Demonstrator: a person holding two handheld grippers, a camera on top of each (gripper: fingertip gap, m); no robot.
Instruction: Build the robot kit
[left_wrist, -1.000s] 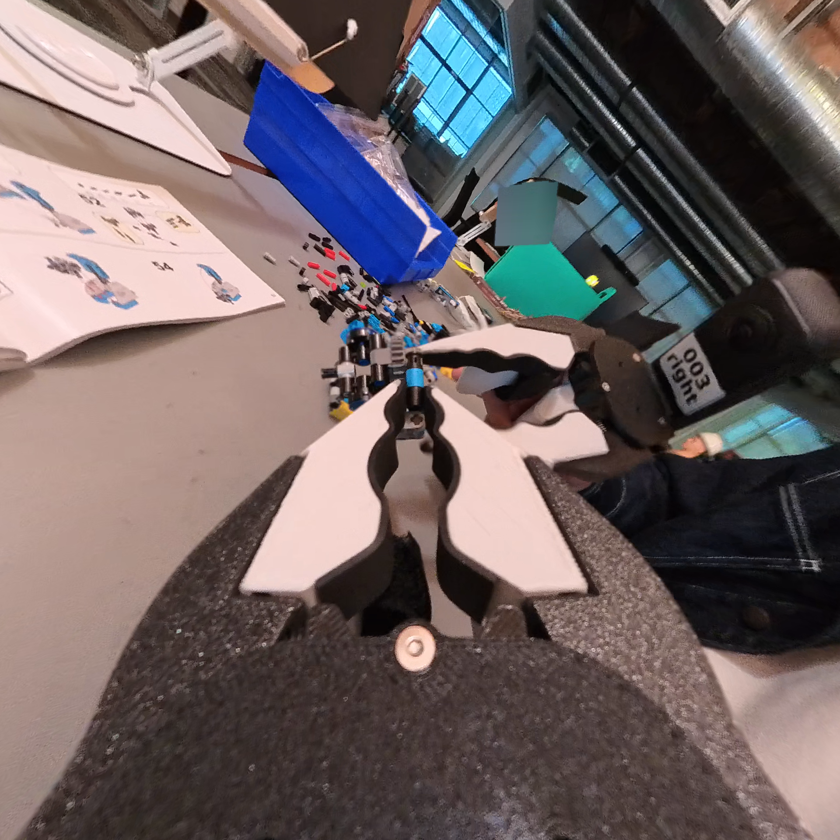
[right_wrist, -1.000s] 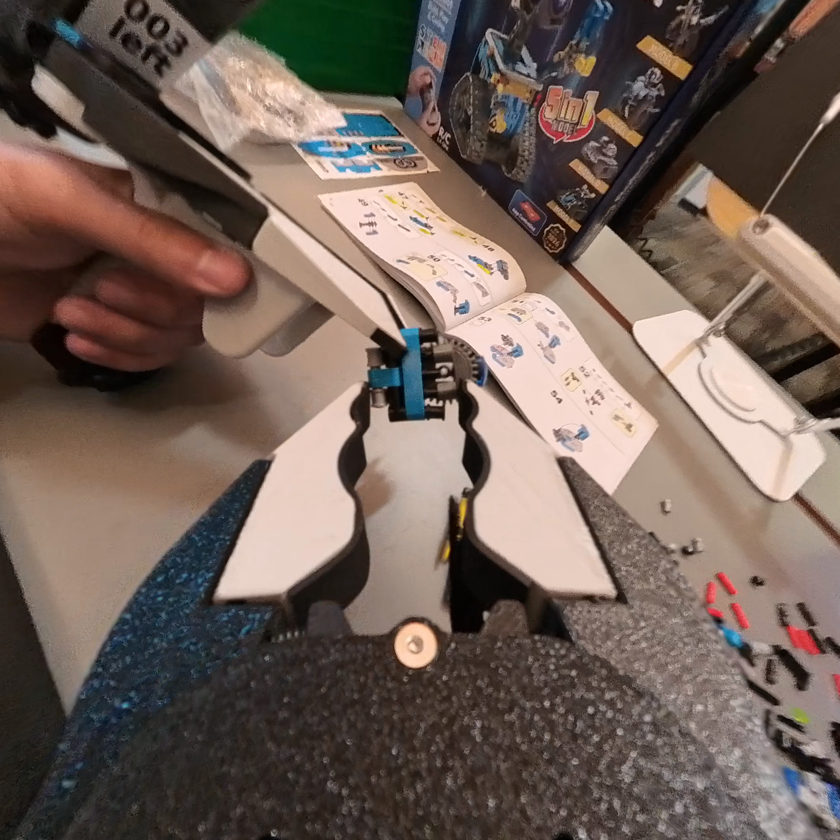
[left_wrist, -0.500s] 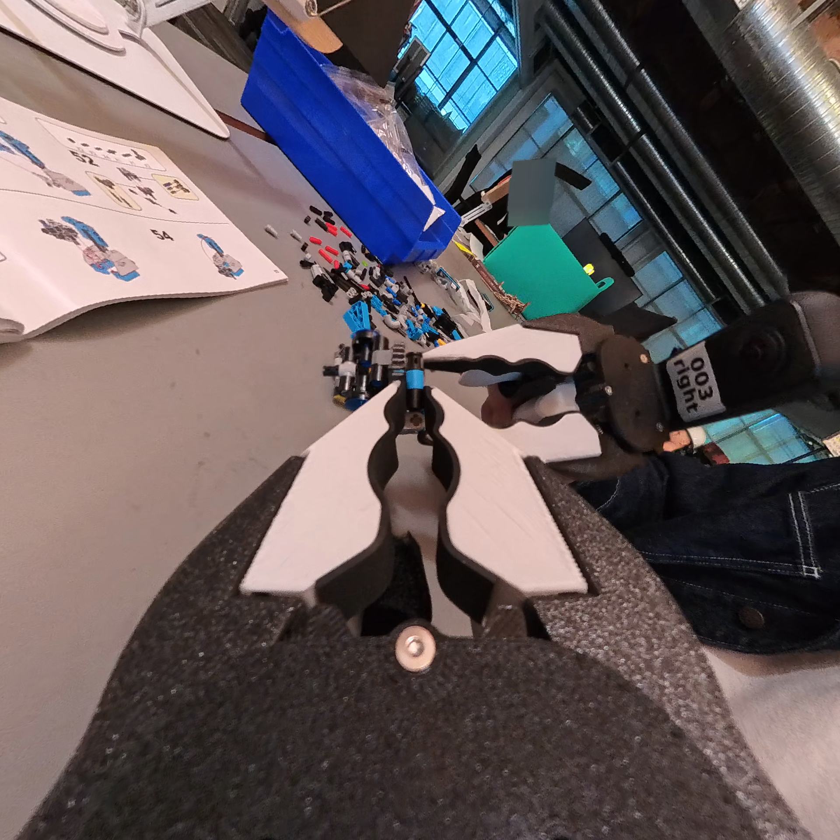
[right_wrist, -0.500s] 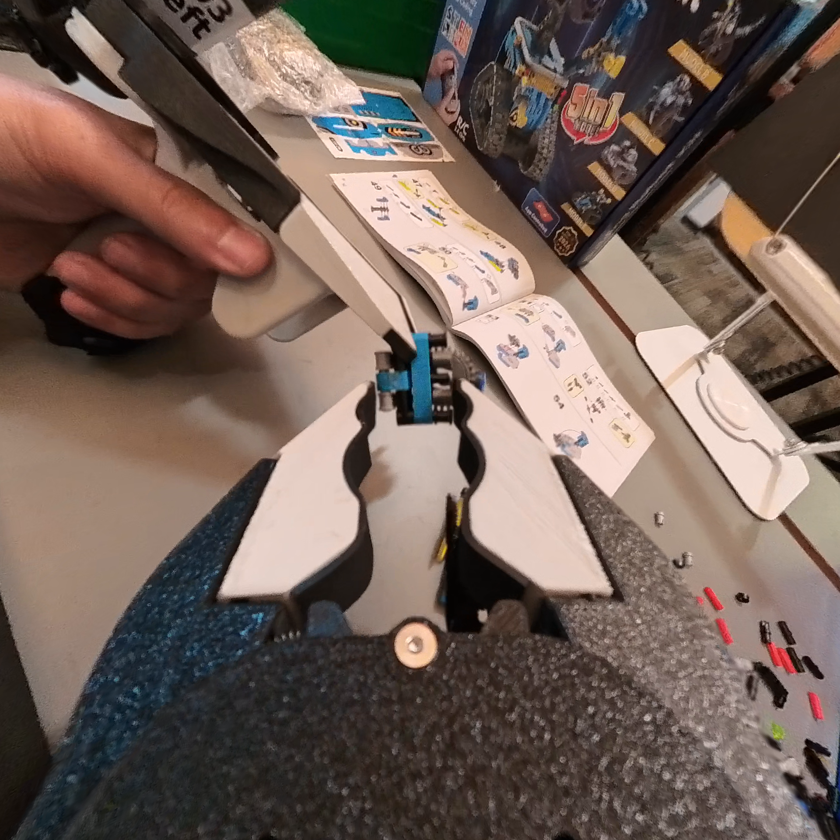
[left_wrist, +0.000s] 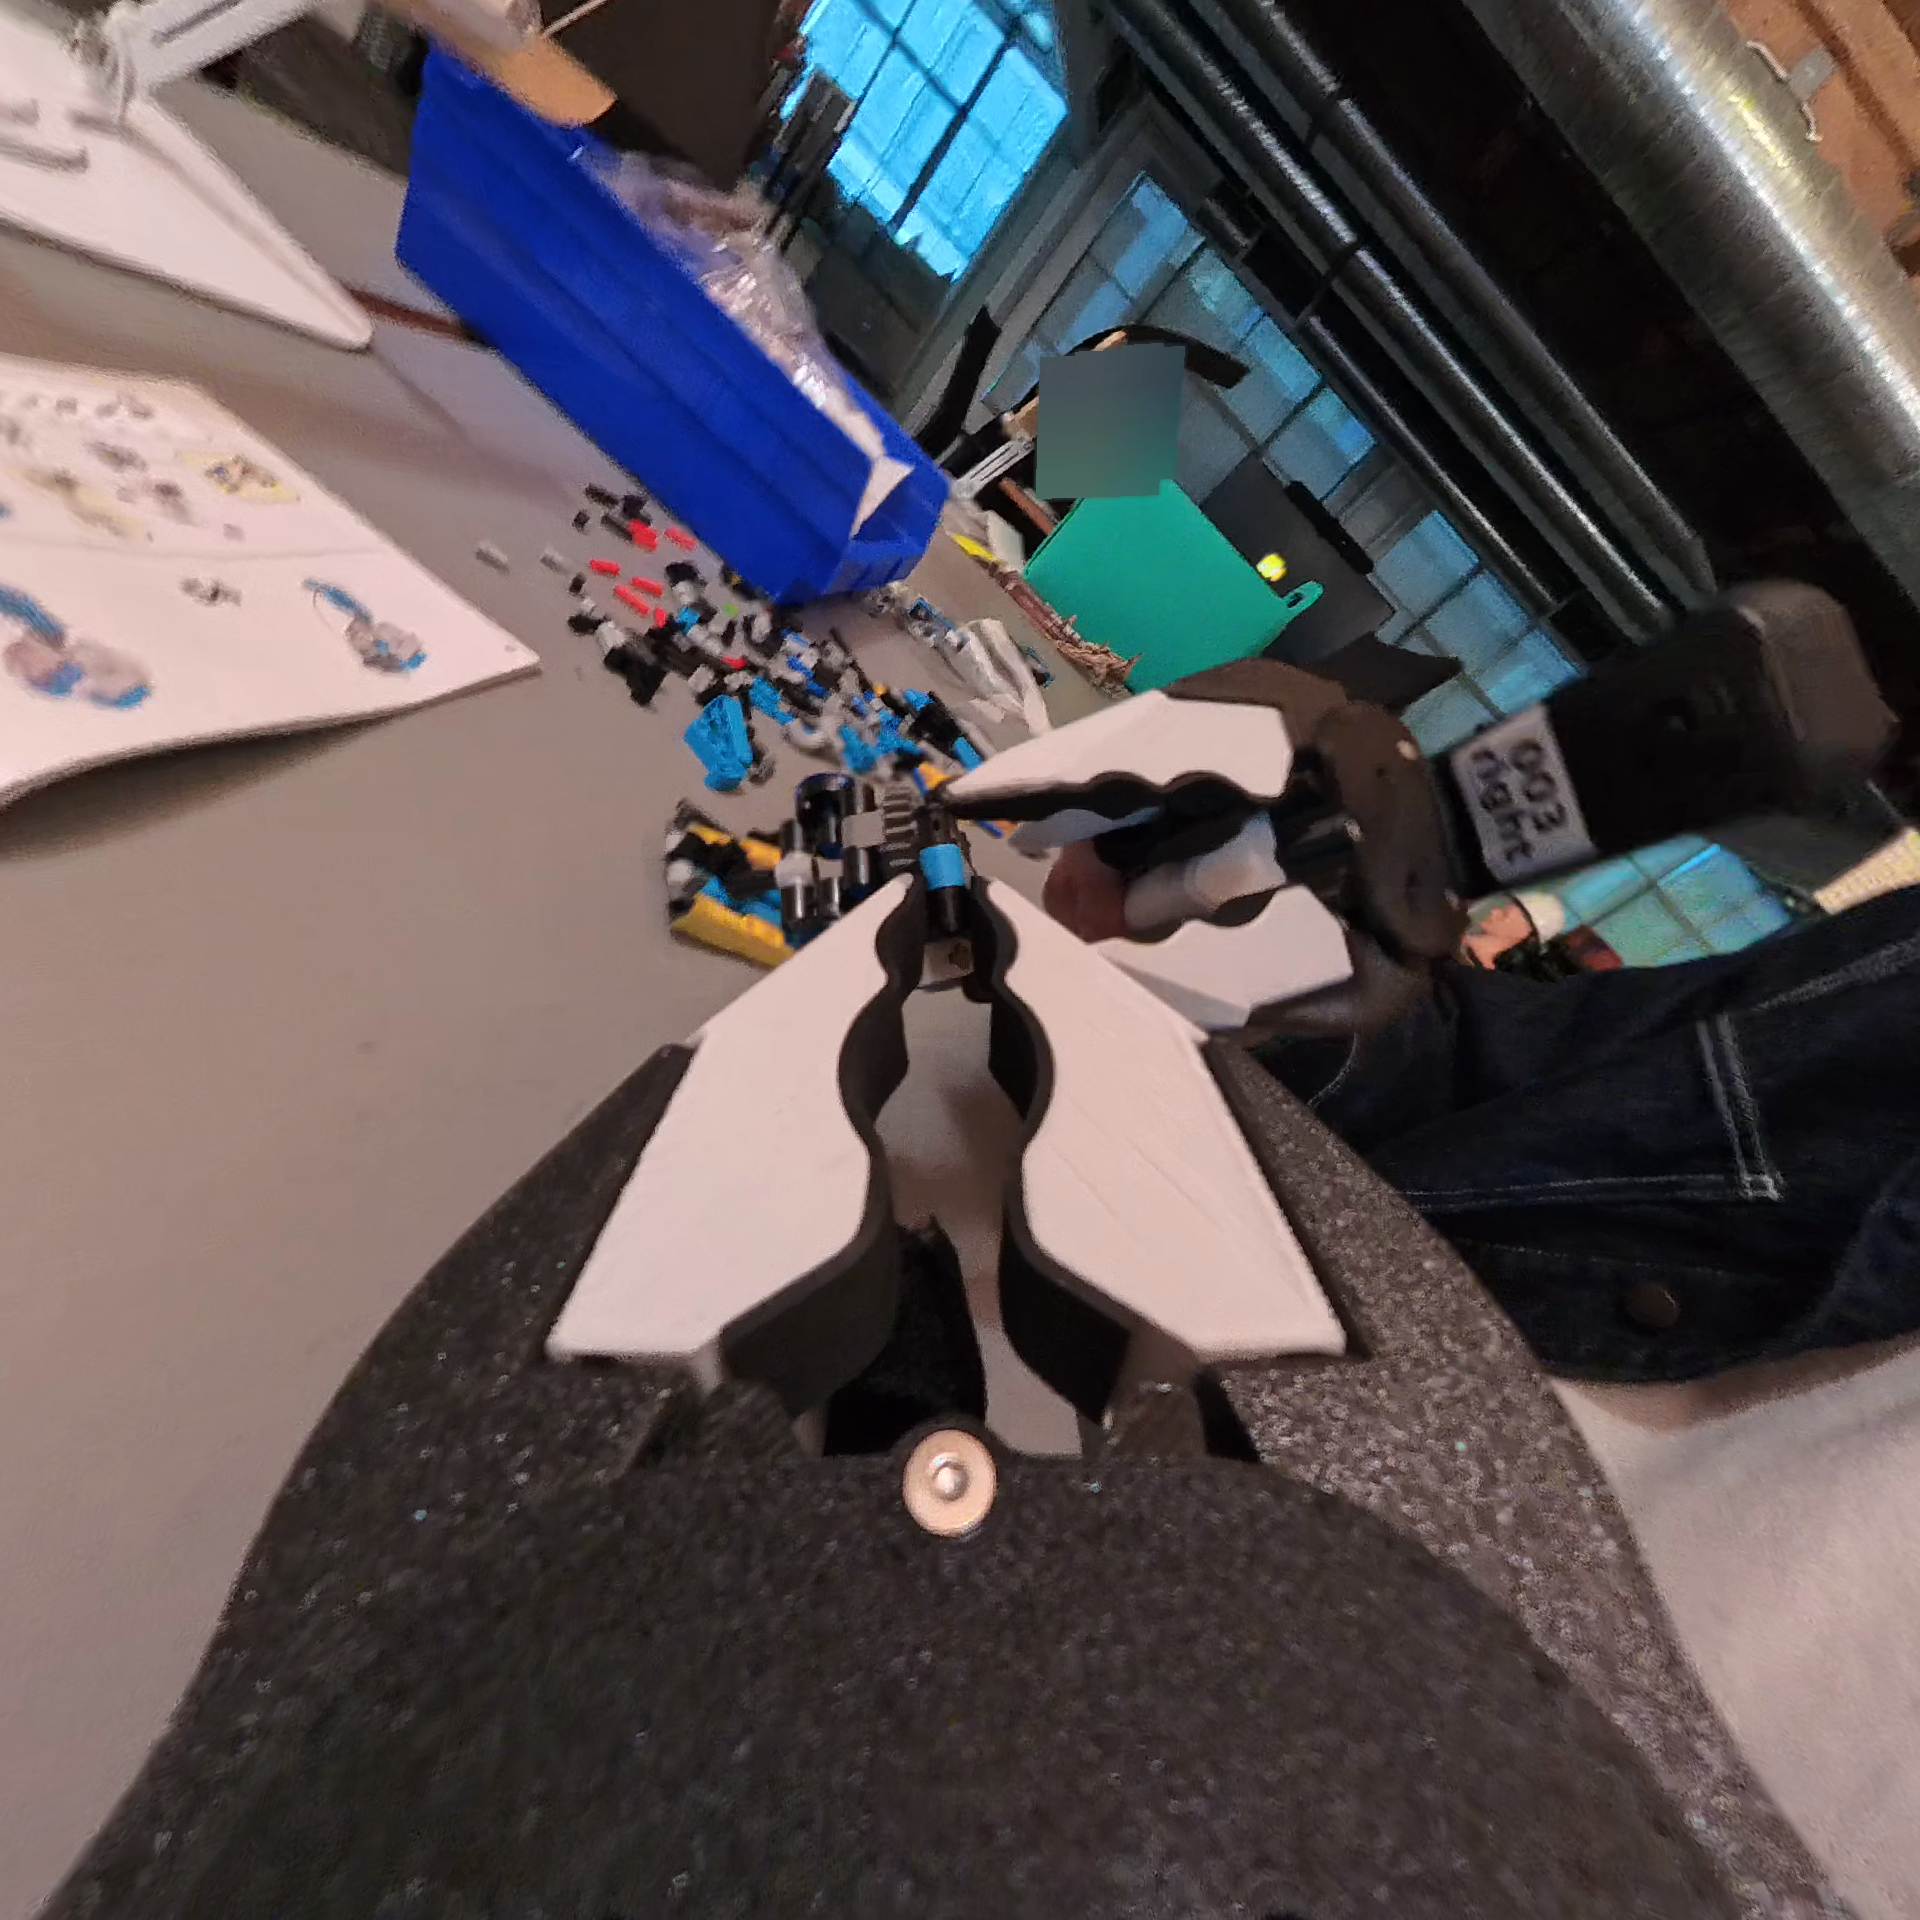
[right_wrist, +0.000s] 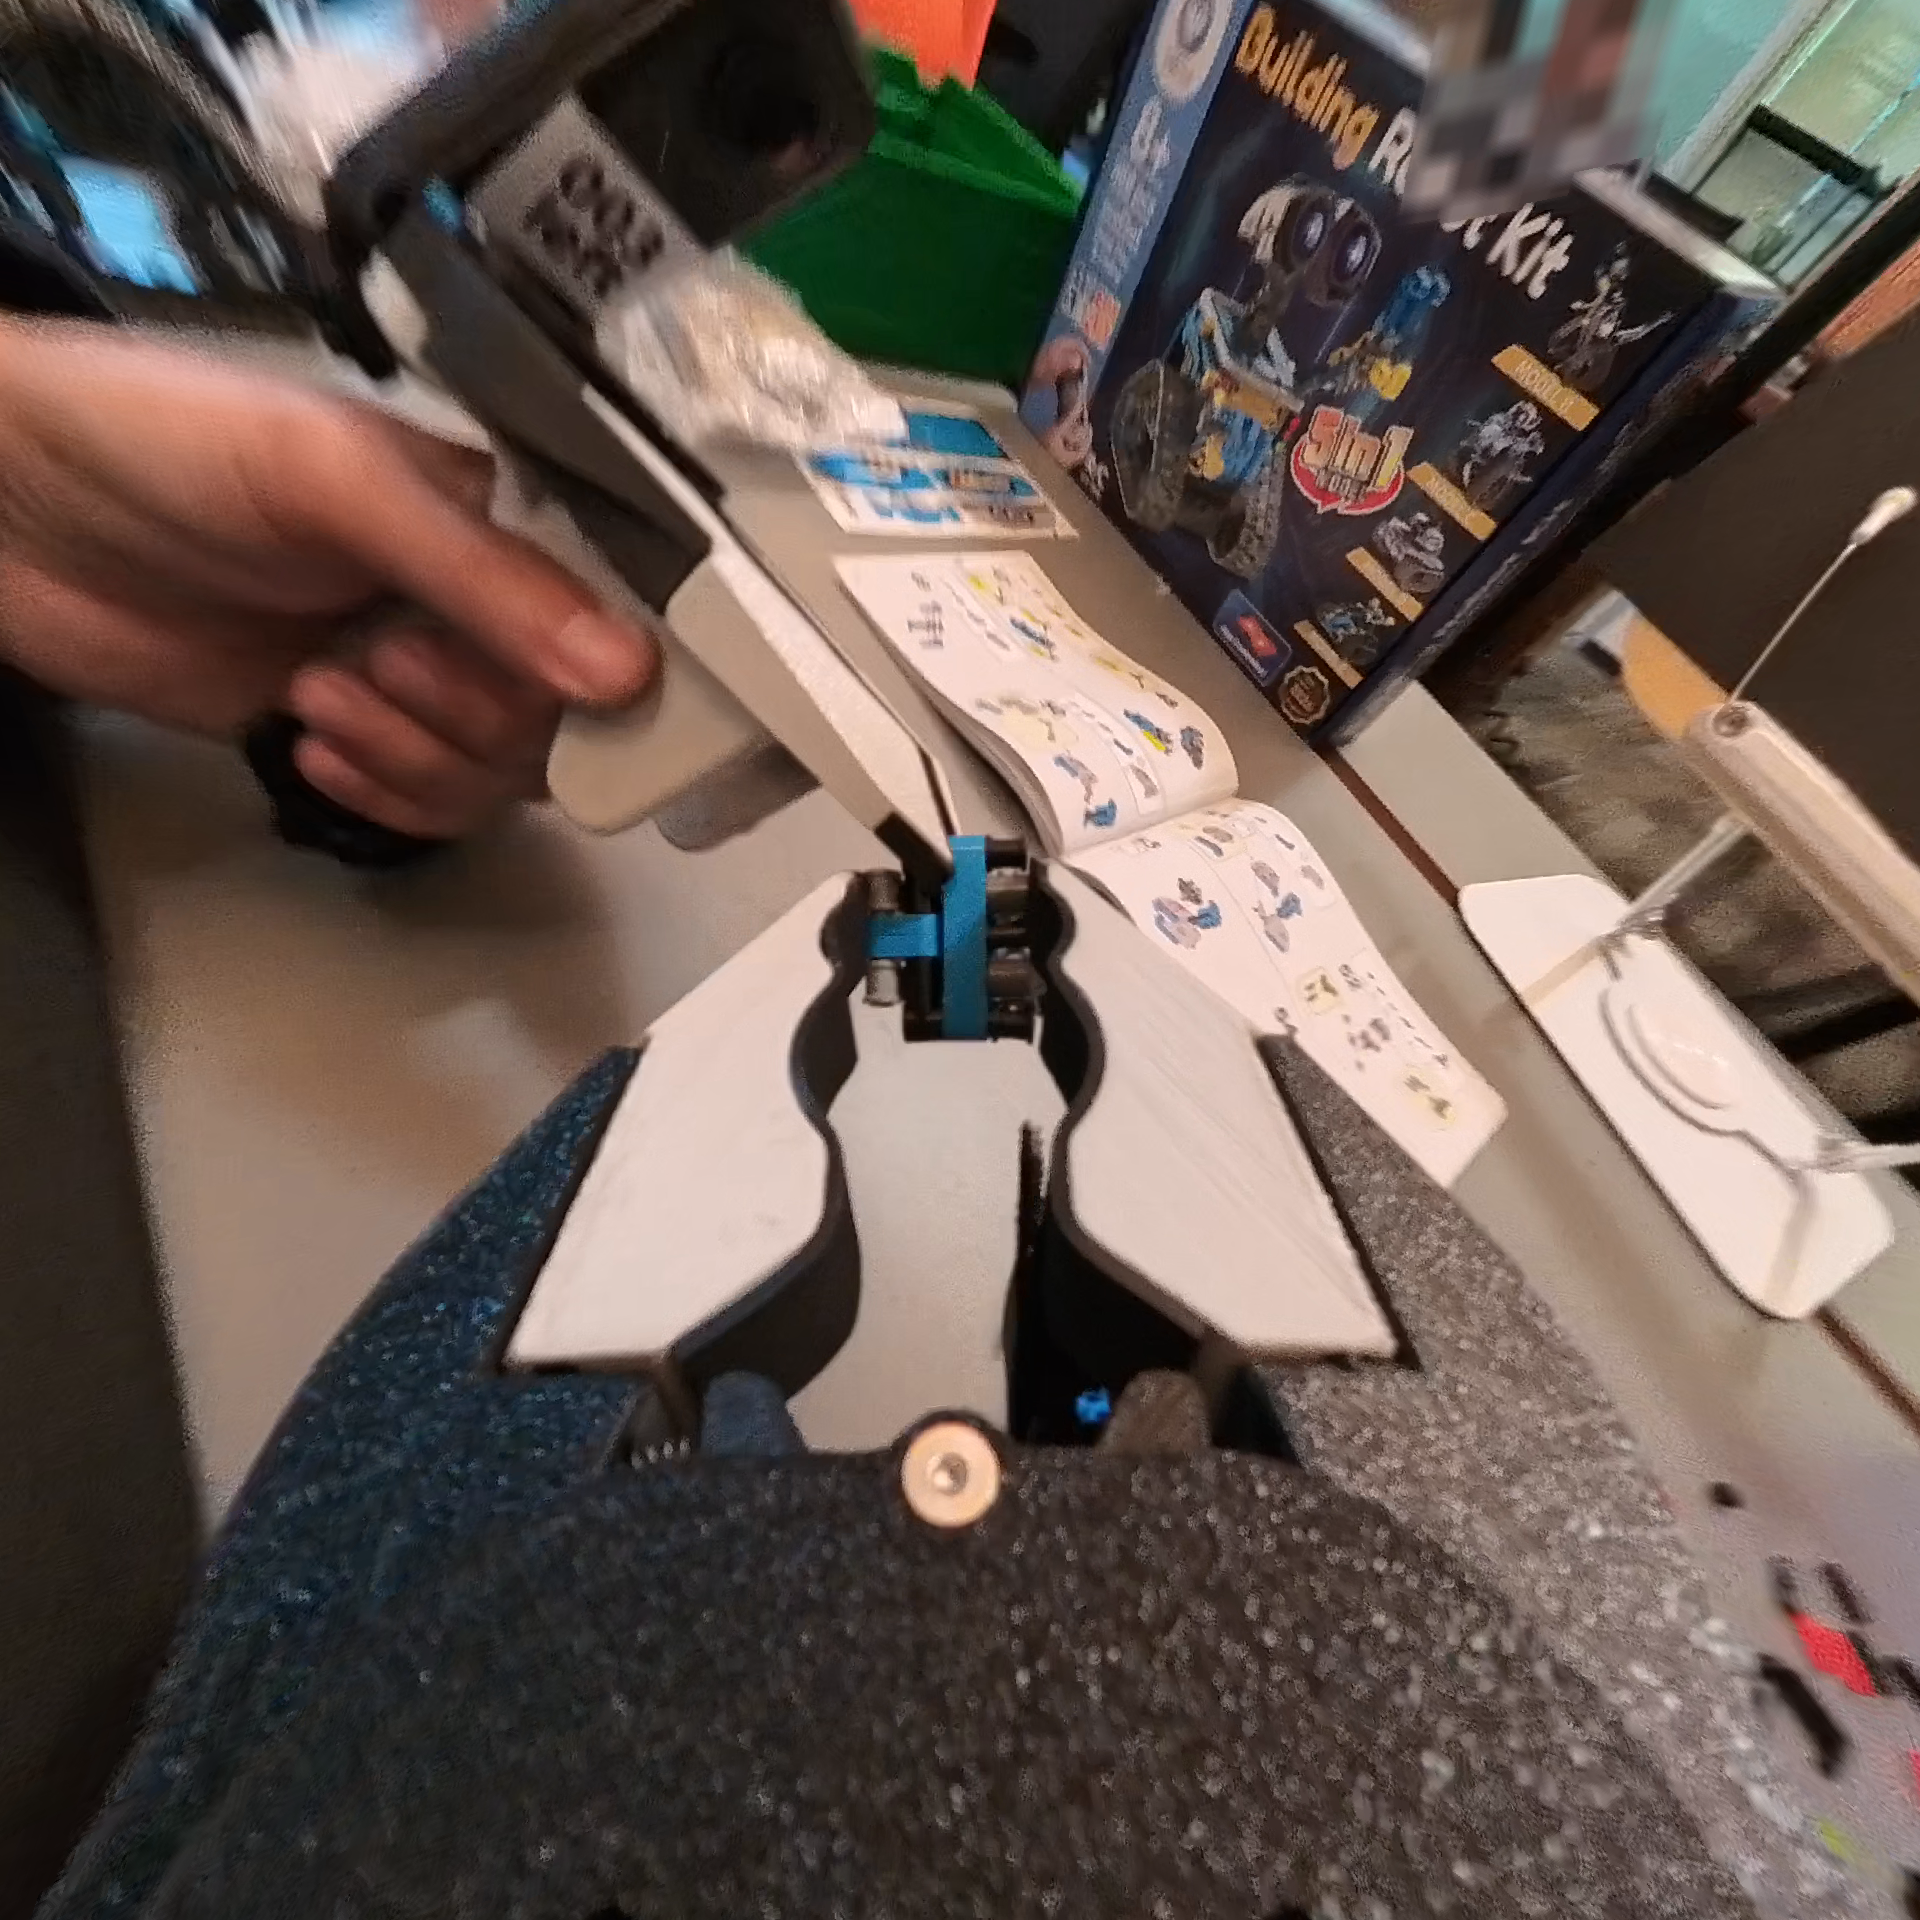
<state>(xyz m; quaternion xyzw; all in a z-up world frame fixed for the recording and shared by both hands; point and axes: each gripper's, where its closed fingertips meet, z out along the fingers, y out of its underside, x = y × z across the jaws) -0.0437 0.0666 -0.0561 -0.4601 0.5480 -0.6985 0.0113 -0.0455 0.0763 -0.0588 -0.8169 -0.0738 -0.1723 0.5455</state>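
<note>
- Your left claw (left_wrist: 943, 906) is clamped on the black-and-blue brick assembly (left_wrist: 940, 873), held above the grey counter (left_wrist: 312, 935).
- Your right claw (right_wrist: 951, 940) is clamped on the same assembly from the other side, and the two claws' tips meet at it.
- An open instruction booklet (right_wrist: 1195, 862) lies just beyond, with a dark boxed kit (right_wrist: 1351, 364) standing behind it.
- Loose bricks (left_wrist: 727, 644) lie scattered beside a blue bin (left_wrist: 644, 343).
- Tall windows (left_wrist: 935, 135) and a silver duct (left_wrist: 1714, 208) fill the room behind.
</note>
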